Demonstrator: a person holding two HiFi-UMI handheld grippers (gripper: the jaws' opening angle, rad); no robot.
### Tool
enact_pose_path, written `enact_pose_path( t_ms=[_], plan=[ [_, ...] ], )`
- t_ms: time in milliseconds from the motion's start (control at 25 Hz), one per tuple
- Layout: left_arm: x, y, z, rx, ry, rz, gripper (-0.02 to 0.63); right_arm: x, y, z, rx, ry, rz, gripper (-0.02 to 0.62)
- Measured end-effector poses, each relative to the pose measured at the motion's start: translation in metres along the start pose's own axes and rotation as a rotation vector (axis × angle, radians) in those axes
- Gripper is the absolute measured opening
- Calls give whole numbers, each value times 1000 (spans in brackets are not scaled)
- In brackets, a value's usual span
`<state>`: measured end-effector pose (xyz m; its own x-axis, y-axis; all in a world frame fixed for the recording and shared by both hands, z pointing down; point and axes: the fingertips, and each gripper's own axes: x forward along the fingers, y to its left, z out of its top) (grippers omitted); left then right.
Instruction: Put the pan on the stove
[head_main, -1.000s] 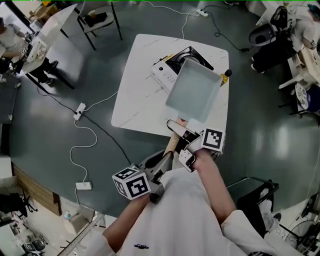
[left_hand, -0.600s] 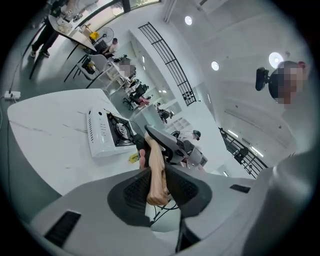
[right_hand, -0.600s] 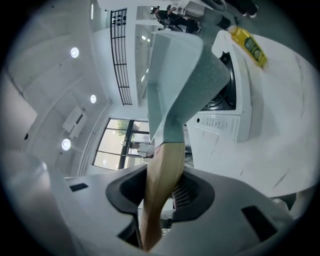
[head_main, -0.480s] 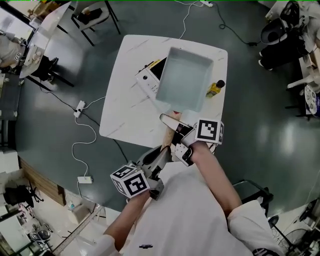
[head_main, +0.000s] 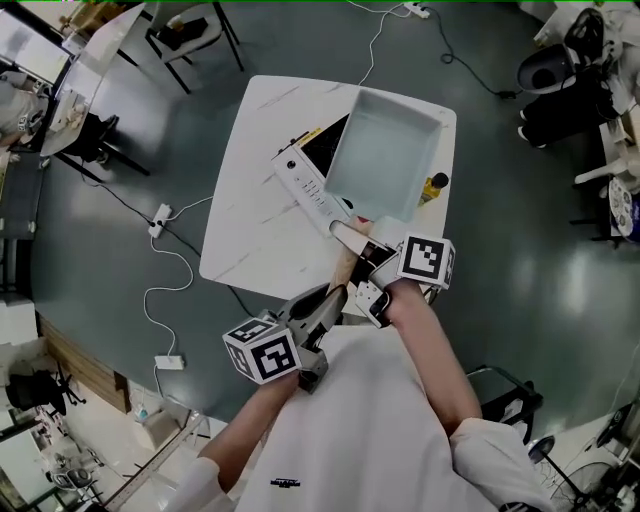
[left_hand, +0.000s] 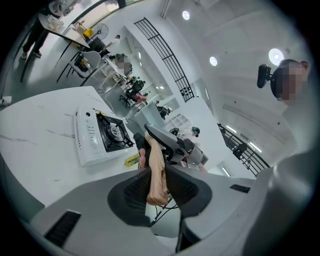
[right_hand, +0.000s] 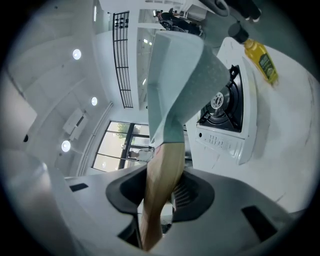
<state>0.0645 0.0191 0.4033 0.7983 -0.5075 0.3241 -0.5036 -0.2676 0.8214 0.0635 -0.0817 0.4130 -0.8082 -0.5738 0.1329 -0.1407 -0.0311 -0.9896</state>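
Dark grey floor (head_main: 90, 250) with loose cables surrounds a white desk (head_main: 250, 215) in the upper middle of the head view. On it sits a white stove (head_main: 303, 180), mostly hidden under the pale square pan (head_main: 385, 150), so only its control strip and one dark corner show. The pan hangs in the air above the stove, and the right gripper view shows the burner clear of it to the right. Both sets of jaws are closed narrow on the wooden handle (head_main: 345, 265), the right gripper (right_hand: 162, 192) nearer the pan and the left gripper (left_hand: 157, 185) at the handle's end. In the left gripper view the pan itself is hidden behind the other gripper. A yellow bottle (head_main: 432, 186) stands just right of the pan, its foot covered.
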Motion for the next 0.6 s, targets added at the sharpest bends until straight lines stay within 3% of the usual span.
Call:
enact_pose_path(
  t_ms=[600],
  plan=[
    [13, 34, 32, 15, 50, -28, 91, 29, -18, 27, 36, -105, -17, 127]
  ],
)
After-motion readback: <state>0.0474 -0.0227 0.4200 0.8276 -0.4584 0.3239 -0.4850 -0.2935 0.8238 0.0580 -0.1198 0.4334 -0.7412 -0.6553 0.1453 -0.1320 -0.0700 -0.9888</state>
